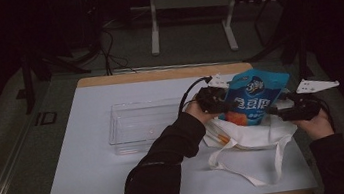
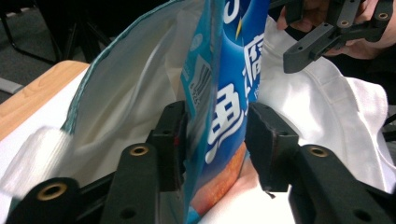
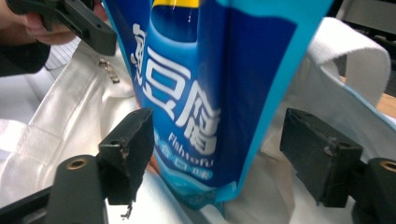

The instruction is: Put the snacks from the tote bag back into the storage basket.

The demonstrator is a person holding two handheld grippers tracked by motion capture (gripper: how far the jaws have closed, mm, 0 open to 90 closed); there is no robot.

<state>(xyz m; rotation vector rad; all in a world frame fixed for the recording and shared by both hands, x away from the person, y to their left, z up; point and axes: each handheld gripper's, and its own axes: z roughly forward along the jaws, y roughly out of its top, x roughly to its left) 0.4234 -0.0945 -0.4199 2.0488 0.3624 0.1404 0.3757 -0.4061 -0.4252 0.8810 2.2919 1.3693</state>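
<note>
A blue snack pouch [image 1: 256, 97] stands upright at the right side of the table [image 1: 95, 177], its lower end down in the mouth of a white cloth bag [image 1: 251, 137] that lies slumped on the white tabletop. The left gripper [image 1: 213, 100] comes at the pouch from its left edge and the right gripper [image 1: 287, 108] from its right, so the pouch sits between the two tools. In the left gripper view the left gripper [image 2: 215, 140] has its jaws either side of the pouch [image 2: 233, 93] edge-on; the left-hand pad lies against the pouch's side, while the right-hand pad is just beside the printed face, and I cannot tell whether it truly presses, so the grip looks close but not surely clamped. In the right gripper view the right gripper [image 3: 217, 154] stands with its jaws well apart, the pouch [image 3: 205, 93] between them: the left-hand pad sits near the front of the pouch, the right-hand pad is off it with the cloth bag [image 3: 56, 116] showing in the gap. A clear plastic tray [image 1: 138, 124] rests on the table to the left of the bag, apart from it.
</note>
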